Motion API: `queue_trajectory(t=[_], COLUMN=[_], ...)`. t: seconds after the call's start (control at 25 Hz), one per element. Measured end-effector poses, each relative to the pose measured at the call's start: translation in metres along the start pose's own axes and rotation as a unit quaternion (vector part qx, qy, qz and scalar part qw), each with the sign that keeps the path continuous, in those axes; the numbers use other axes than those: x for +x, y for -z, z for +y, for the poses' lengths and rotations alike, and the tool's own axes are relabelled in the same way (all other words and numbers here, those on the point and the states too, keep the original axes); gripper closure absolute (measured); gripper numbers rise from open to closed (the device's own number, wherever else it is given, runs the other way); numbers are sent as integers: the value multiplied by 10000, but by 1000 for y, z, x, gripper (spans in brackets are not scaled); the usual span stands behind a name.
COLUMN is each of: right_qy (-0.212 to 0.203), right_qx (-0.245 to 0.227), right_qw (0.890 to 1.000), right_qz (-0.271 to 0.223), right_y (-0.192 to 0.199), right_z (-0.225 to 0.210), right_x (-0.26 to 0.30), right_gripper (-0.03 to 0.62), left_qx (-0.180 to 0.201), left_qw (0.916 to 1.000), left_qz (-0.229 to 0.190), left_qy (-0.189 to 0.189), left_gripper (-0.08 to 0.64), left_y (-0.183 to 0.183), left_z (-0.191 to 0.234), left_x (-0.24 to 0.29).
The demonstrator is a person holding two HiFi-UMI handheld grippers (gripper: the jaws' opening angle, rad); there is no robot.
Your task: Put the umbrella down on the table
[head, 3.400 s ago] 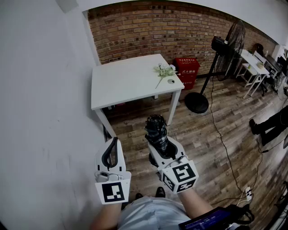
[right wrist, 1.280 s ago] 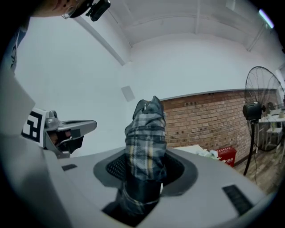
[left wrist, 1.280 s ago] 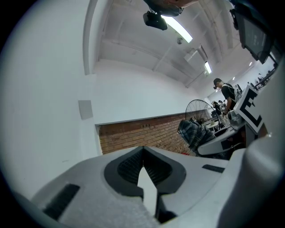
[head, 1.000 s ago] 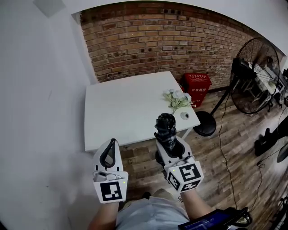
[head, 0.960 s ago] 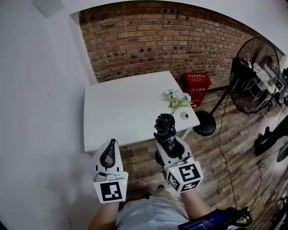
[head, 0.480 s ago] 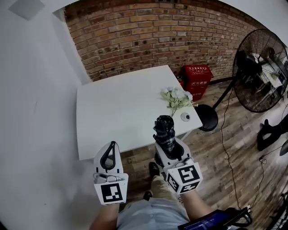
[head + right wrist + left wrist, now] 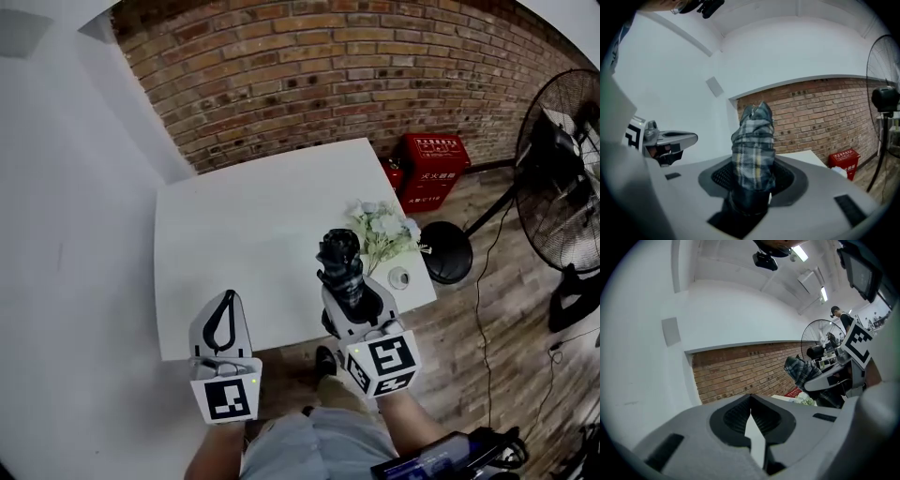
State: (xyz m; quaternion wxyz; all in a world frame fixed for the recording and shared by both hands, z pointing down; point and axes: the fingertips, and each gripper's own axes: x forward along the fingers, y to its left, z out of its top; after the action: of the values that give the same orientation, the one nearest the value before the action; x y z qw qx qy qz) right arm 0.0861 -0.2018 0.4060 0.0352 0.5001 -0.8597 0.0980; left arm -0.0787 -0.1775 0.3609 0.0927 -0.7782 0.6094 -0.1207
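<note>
A folded plaid umbrella [image 7: 340, 266] [image 7: 753, 147] stands upright between the jaws of my right gripper [image 7: 353, 298] [image 7: 751, 180], which is shut on it. It hangs over the near right part of the white table [image 7: 244, 225]. My left gripper [image 7: 223, 321] [image 7: 751, 416] is level beside it at the table's near edge, its jaws shut with nothing between them. In the left gripper view the umbrella [image 7: 800, 371] and the right gripper show at the right.
A bunch of white flowers [image 7: 382, 229] and a small white ring-shaped thing [image 7: 400, 277] lie near the table's right edge. A brick wall [image 7: 309, 66] is behind the table. A red box [image 7: 434, 161] and a standing fan [image 7: 560, 141] are on the wooden floor at right.
Both grippers have come forward to the table with the umbrella. They now hang over its near edge, where before they were over the floor.
</note>
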Motion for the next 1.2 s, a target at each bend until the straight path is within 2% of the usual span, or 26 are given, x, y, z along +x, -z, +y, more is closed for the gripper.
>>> queue_trajectory(t=[0.2, 0.44, 0.68, 0.96, 1.2], right_qy=[-255, -515, -640, -553, -360], right_qx=[-49, -261, -520, -570, -519], right_qw=[9995, 9973, 9954, 9966, 9979], right_qz=[-193, -446, -480, -225, 170], right_y=[-32, -72, -94, -89, -59], right_z=[-16, -17, -6, 1, -8], right_x=[42, 79, 116, 164, 195], right_gripper=[410, 410, 410, 410, 410], left_qx=[107, 123, -103, -179, -238], left_qw=[9994, 9972, 9943, 9951, 9973], left_qz=[-130, -306, -383, -318, -125], left_qy=[-288, -673, -988, -921, -683], left_gripper=[558, 558, 558, 558, 558], left_y=[-25, -44, -44, -27, -2], left_z=[18, 44, 85, 122, 132], left_x=[35, 50, 63, 96, 126])
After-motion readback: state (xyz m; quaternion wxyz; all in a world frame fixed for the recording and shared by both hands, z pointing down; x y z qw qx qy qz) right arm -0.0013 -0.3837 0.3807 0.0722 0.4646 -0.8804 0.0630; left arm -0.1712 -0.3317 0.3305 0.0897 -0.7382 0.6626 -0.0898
